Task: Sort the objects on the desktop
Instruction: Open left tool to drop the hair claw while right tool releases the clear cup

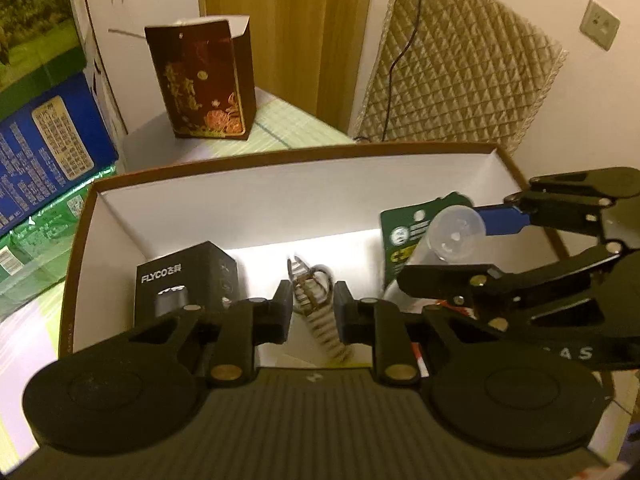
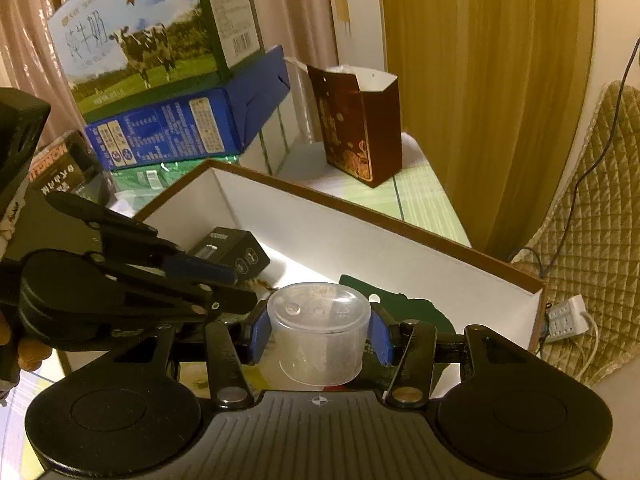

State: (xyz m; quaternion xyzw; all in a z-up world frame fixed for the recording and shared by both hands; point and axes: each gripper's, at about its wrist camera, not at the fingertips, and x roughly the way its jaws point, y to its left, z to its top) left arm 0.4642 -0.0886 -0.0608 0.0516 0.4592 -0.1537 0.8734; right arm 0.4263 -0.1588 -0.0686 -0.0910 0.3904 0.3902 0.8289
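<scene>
A brown-rimmed white box point(image 1: 280, 200) lies open below both grippers; it also shows in the right wrist view point(image 2: 360, 240). In it lie a black FLYCO box point(image 1: 188, 280), a green packet point(image 1: 404, 236) and a coiled beige keychain point(image 1: 316, 312). My left gripper point(image 1: 314, 312) hangs over the box, its jaws either side of the keychain; whether they press it is unclear. My right gripper point(image 2: 318, 334) is shut on a clear plastic cup point(image 2: 320, 332), held bottom forward over the box's right part, above the green packet point(image 2: 416, 312). The cup shows in the left wrist view point(image 1: 456, 236) too.
A dark red gift bag point(image 1: 204, 80) stands on the table behind the box. Blue and green milk cartons point(image 2: 168, 80) are stacked at the left. A quilted beige cushion point(image 1: 460, 68) with a black cable leans at the right wall. A white power strip point(image 2: 568, 316) lies right.
</scene>
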